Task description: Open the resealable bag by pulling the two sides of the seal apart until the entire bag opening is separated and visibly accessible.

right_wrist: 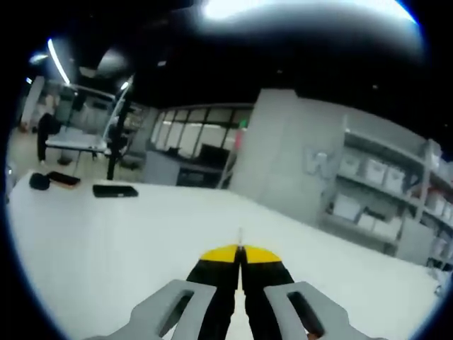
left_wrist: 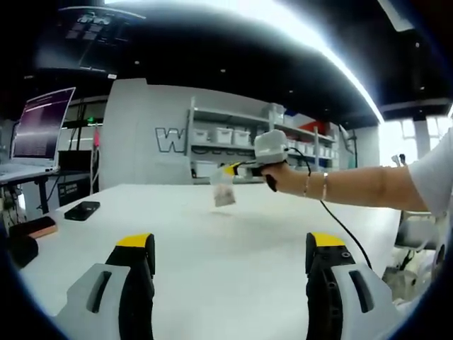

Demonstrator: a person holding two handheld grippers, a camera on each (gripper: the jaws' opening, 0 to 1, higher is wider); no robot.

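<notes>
Left gripper (left_wrist: 230,258): nearest in the left gripper view; jaws spread wide, nothing between them, poised above the table. Judged to be waiting to take the bag's free side.

Table (left_wrist: 212,269): white, broad; serves as the work surface under both tools.

Right gripper (right_wrist: 241,253): in its own view the yellow-tipped jaws are pressed together with a thin pale edge standing up between the tips, presumably the bag's rim. In the left gripper view it sits further out (left_wrist: 228,171), held by a person's hand (left_wrist: 283,176) reaching in from the right.

Resealable bag (left_wrist: 224,193): small, pale, hanging from the right gripper's tips above the table, middle distance. Held by its top so that the seal is presented to the other tool. Seal state too small to read; judged not yet pulled apart.

Phone (left_wrist: 81,210): dark, flat on the table's left edge, well apart from the bag.

Monitor (left_wrist: 42,127): lit, far left, beyond the table.

Shelving (left_wrist: 233,138): rear wall, bins on it.
</notes>
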